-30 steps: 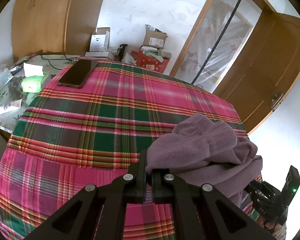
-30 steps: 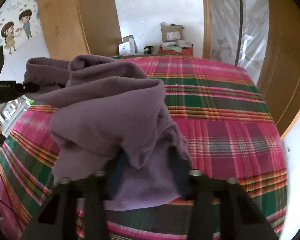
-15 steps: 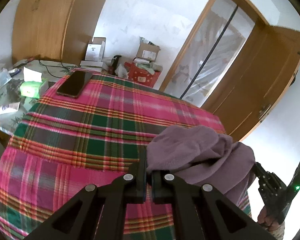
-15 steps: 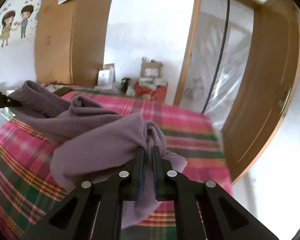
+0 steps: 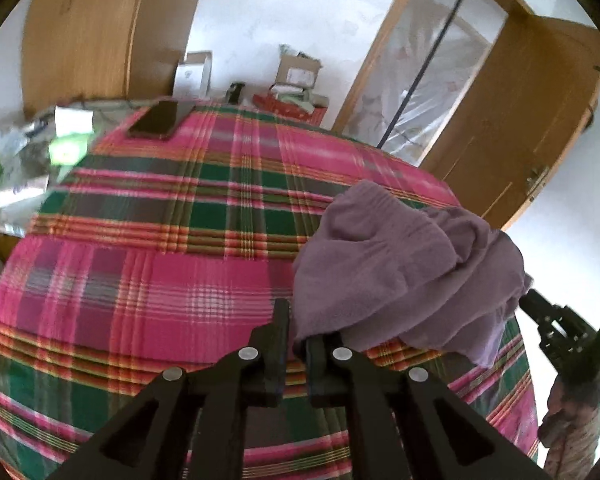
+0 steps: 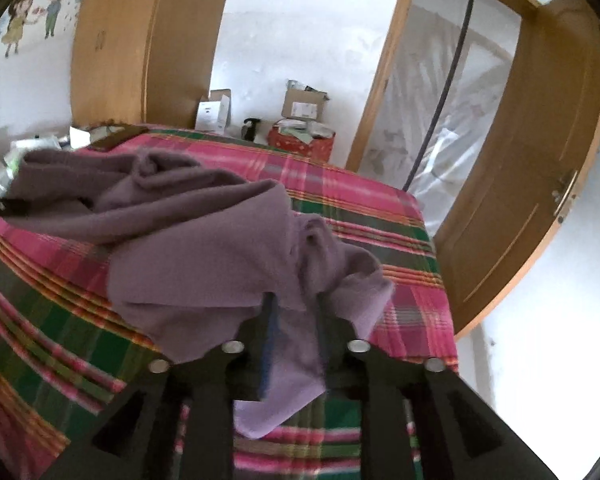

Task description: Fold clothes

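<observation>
A soft, limp mauve fleece garment (image 5: 404,276) hangs bunched over the pink-and-green plaid bedspread (image 5: 160,248), strung between two grippers; it looks light, best taken by a hem or corner. The left gripper (image 5: 296,344) is opening, cloth still between its jaws; the right gripper (image 6: 294,320) is opening around a fold. Open cardboard boxes (image 6: 304,106) by the wall hold indistinct clutter.
</observation>
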